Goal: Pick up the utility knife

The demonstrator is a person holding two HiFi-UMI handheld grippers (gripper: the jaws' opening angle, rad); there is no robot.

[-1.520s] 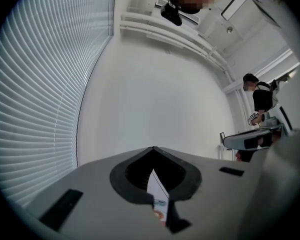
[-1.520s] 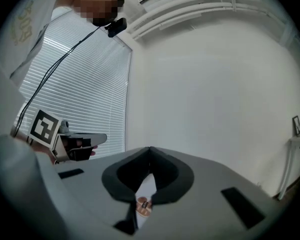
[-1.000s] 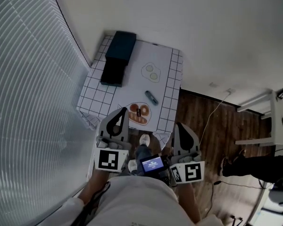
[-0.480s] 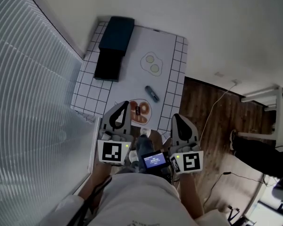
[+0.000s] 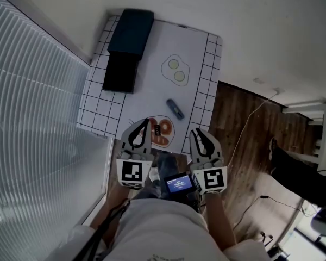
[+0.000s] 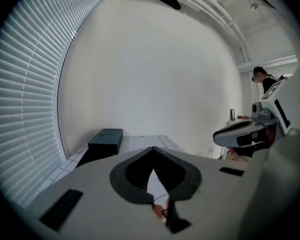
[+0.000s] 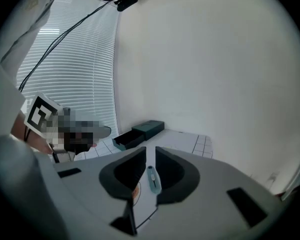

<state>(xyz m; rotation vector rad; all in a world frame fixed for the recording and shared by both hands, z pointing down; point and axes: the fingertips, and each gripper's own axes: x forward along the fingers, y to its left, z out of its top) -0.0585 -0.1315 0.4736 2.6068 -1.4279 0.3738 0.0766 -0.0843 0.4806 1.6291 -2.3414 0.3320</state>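
Nearest, the left gripper (image 5: 142, 125) is held with its jaws closed tip to tip, and nothing is carried in it. Through its own view only a sliver of the table (image 5: 207, 86) is seen behind the closed tips. The right gripper (image 5: 196, 133) is held just beside it, its jaws having just been opening to a narrow gap. Nothing is gripped there: the utility knife (image 7: 153, 180) is merely seen through that gap, lying farther off.

The near edge of the table is covered by both grippers, and part of the orange round shape (image 5: 162, 130) is cut off by the left gripper. Whether that shape is printed or real cannot be told.

Beyond it, the utility knife is found lying slantwise on the white middle of the table, towards the right side and well apart from both grippers. It is judged to be light, stiff and slim, with a smooth casing that may slide on the flat surface. It would best be taken across its narrow width near mid-body, away from the blade end. Which end bears the blade, and whether the blade is out, is too small to be made out.

Farther still, a fried-egg figure (image 5: 175, 71) is seen, and at the far left corner a dark box (image 5: 130, 32), whose open part is lost in shadow.
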